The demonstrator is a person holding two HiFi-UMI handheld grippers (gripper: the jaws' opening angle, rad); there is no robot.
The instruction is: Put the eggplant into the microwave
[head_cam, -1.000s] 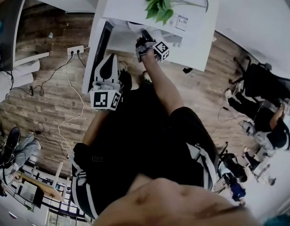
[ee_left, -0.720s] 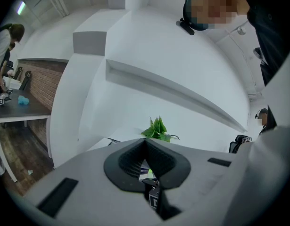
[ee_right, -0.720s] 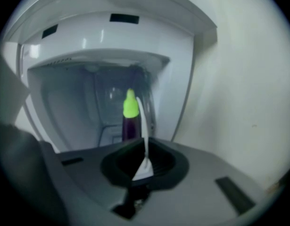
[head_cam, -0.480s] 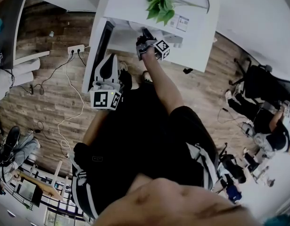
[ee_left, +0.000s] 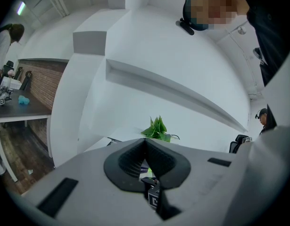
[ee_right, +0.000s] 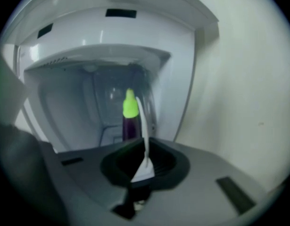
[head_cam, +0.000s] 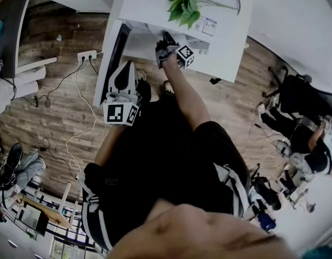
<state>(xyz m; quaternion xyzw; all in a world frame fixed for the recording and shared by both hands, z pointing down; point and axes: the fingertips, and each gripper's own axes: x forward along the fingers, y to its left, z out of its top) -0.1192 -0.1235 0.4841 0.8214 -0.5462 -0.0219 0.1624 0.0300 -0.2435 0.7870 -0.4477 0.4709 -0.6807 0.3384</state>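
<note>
The eggplant (ee_right: 130,121) is a slim purple toy with a bright green top. It sticks out from my right gripper (ee_right: 144,144), whose jaws are shut on its lower end. The eggplant is inside the white microwave (ee_right: 64,93), whose cavity fills the right gripper view. In the head view my right gripper (head_cam: 167,41) reaches under the white tabletop (head_cam: 225,42) into the microwave opening, beside the dark open door (head_cam: 117,50). My left gripper (head_cam: 124,69) hangs back by the door, jaws shut and empty (ee_left: 145,142).
A green potted plant (head_cam: 183,4) stands on the tabletop above the microwave. A power strip (head_cam: 86,56) and cables lie on the wooden floor at left. An office chair (head_cam: 306,96) and seated people are at right.
</note>
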